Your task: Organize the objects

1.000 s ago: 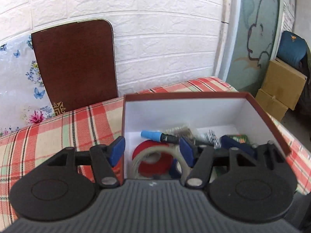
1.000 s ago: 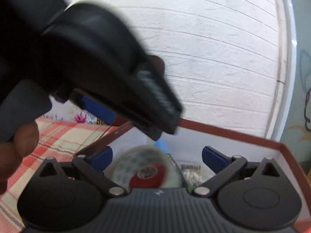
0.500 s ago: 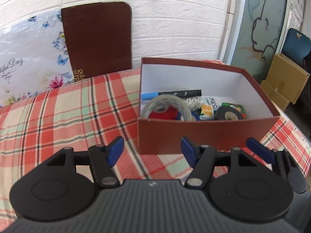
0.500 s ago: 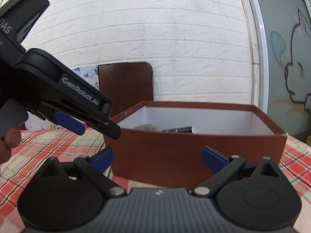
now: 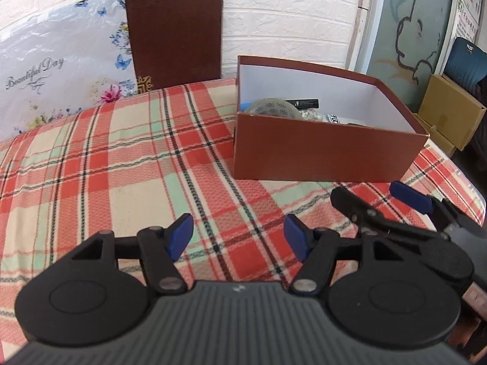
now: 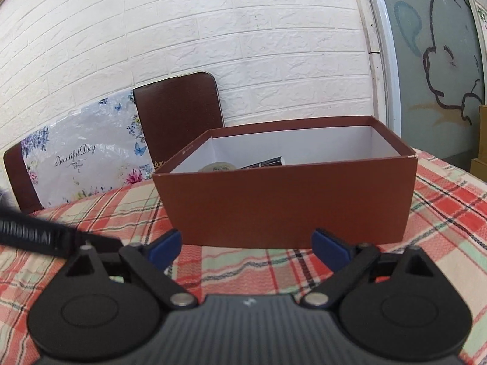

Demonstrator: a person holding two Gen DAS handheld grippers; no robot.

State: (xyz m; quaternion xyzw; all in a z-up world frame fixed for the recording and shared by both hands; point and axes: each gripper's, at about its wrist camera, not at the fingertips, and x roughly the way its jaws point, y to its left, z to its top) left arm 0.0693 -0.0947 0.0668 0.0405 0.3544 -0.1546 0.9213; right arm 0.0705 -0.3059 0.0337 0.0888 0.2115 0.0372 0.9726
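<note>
An open brown box (image 5: 328, 149) with white inner walls stands on the plaid tablecloth (image 5: 121, 167). Inside it I see the top of a tape roll (image 5: 271, 108), a black packet (image 5: 303, 102) and other small items, mostly hidden by the front wall. My left gripper (image 5: 239, 238) is open and empty, low over the cloth, well in front of the box. My right gripper (image 6: 246, 248) is open and empty just before the box's front wall (image 6: 286, 203); it also shows in the left wrist view (image 5: 395, 203).
A dark brown board (image 5: 173, 36) and a floral plastic sheet (image 5: 57, 79) lean on the white brick wall behind the table. Cardboard boxes (image 5: 450, 109) and a blue chair (image 5: 468, 60) stand off the table's right edge. The left gripper's body (image 6: 39, 235) crosses the right wrist view.
Both grippers have pulled back and down from over the box to the cloth in front of it. The tape roll and other items stay in the box.
</note>
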